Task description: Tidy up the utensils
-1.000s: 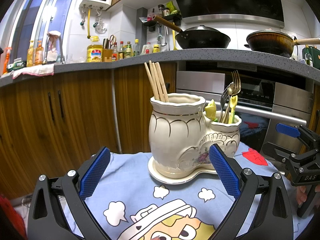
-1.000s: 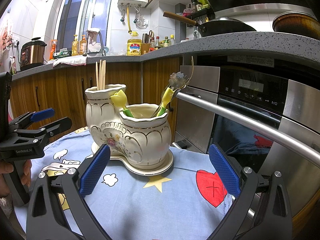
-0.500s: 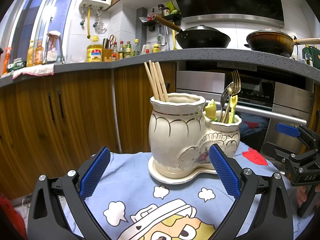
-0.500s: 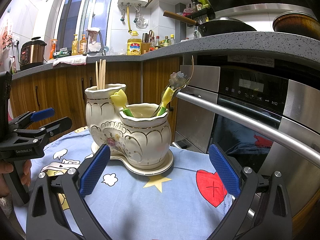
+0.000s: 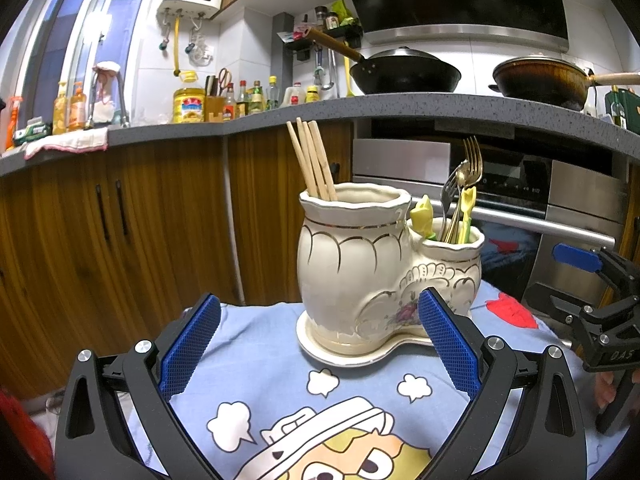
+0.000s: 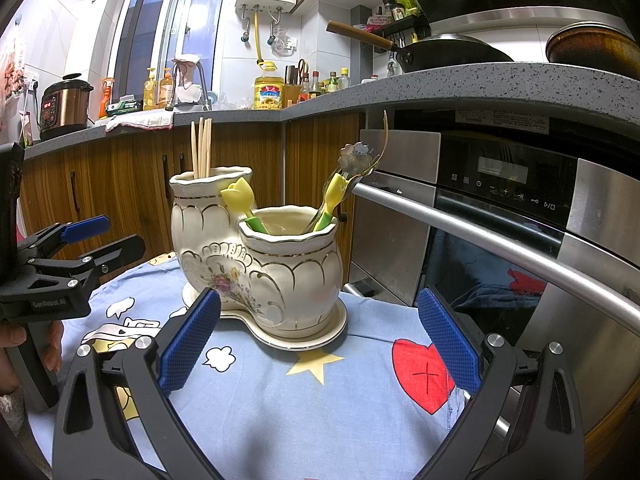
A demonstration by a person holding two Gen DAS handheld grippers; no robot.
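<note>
A cream ceramic two-pot utensil holder (image 5: 360, 272) (image 6: 256, 264) stands on its saucer on the blue cartoon cloth. Wooden chopsticks (image 5: 312, 160) (image 6: 201, 146) stick up from the taller pot. The shorter pot holds a fork (image 5: 472, 160), a flower-handled spoon (image 6: 356, 156) and yellow tulip-shaped utensils (image 5: 423, 214) (image 6: 239, 197). My left gripper (image 5: 318, 340) is open and empty just in front of the holder. My right gripper (image 6: 318, 340) is open and empty on the holder's other side. Each gripper shows in the other's view: the right gripper (image 5: 592, 308), the left gripper (image 6: 60, 264).
The cloth-covered table (image 6: 304, 408) is small and round. Wooden cabinets (image 5: 120, 232) and a built-in oven with a steel handle bar (image 6: 500, 240) stand close behind. A grey counter (image 5: 440, 104) above carries woks and bottles. A hand (image 6: 24, 344) grips the left tool.
</note>
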